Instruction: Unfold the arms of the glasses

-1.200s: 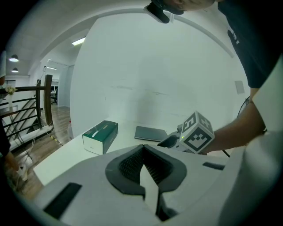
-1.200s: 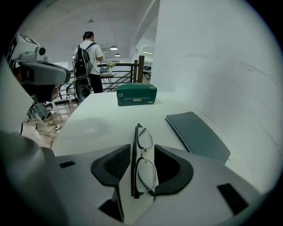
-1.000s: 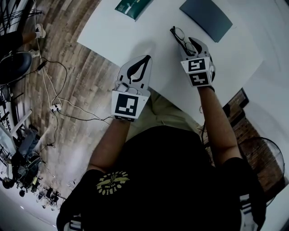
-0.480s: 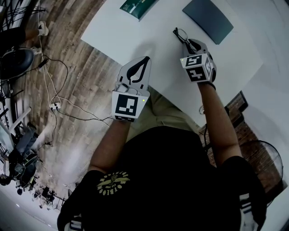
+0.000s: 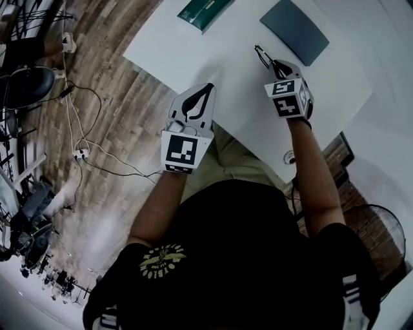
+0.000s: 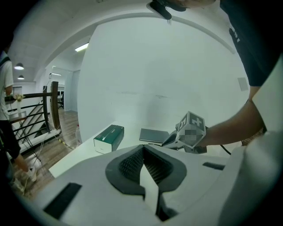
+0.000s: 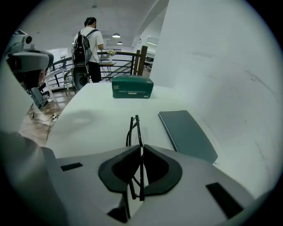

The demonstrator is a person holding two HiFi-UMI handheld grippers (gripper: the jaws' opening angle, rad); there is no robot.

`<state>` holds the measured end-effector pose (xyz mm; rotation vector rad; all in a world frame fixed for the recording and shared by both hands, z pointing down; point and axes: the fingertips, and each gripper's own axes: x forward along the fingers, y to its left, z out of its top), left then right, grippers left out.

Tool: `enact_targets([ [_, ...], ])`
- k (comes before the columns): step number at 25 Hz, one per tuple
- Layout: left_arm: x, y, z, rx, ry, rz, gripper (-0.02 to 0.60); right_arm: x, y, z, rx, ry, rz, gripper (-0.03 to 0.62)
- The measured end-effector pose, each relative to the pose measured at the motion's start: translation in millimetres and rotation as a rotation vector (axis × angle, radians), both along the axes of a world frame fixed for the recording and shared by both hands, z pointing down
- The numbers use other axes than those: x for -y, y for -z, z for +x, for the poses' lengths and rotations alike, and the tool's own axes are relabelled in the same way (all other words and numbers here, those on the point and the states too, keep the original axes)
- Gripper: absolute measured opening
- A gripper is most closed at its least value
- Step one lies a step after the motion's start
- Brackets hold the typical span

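Observation:
Black-framed glasses [image 5: 261, 55] with folded arms sit on the white table [image 5: 213, 51], turned up on edge. My right gripper [image 5: 274, 65] points steeply down at them, and its jaws are closing with the frame pinched between the pads. In the right gripper view the glasses [image 7: 134, 130] run out forward from the right gripper [image 7: 141, 148]. My left gripper [image 5: 206, 86] hovers over the table's near edge, apart from the glasses, shut and empty. In the left gripper view the left gripper [image 6: 143, 148] has its tips together.
A green box [image 5: 205, 11] and a dark grey flat case [image 5: 295, 29] lie at the table's far side. Cables [image 5: 77, 151] and a chair [image 5: 26, 87] are on the wooden floor to the left. A person with a backpack [image 7: 88, 44] stands far off.
My right gripper's jaws have closed on the glasses, which have turned from lying flat to standing on edge. The left gripper has risen slightly.

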<state>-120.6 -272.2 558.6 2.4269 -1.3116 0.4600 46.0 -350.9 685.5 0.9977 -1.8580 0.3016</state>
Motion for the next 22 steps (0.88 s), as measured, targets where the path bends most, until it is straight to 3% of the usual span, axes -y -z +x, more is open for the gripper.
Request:
enact_targets([
  [15, -20.0, 48.5, 7.6, -0.04, -0.024, 0.059, 0.006, -51.8, 36.4, 15.7, 0.161, -0.131, 0.001, 0.02],
  [22, -29.4, 74.4, 21.3, -0.073, -0.063, 0.072, 0.006, -76.0, 59.3, 27.5, 0.322, -0.23, 0.005, 0.02],
])
